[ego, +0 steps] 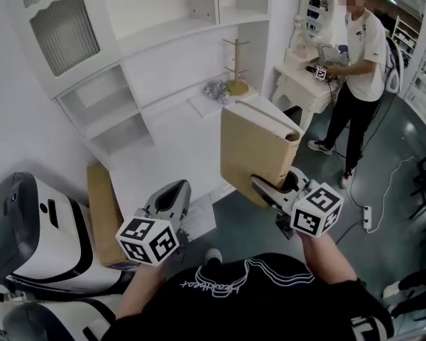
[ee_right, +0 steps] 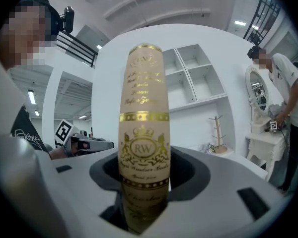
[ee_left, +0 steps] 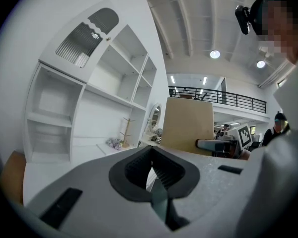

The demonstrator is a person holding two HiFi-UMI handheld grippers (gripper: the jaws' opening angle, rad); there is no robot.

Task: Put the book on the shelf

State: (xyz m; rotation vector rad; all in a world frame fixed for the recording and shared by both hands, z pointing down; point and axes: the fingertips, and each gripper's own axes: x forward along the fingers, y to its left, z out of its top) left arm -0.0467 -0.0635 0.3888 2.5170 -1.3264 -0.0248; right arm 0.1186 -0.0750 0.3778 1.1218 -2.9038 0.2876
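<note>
A thick tan book with a cream, gold-printed spine stands upright in the air, right of centre in the head view. My right gripper is shut on its lower edge, and the spine rises between the jaws in the right gripper view. The book also shows in the left gripper view, in front of the white shelf unit. My left gripper hangs lower and to the left with its jaws shut and nothing between them.
A second brown book lies on the white floor base by the shelf. A wooden stand sits on a low ledge. A person works at a white dresser at the right. A white machine is at bottom left.
</note>
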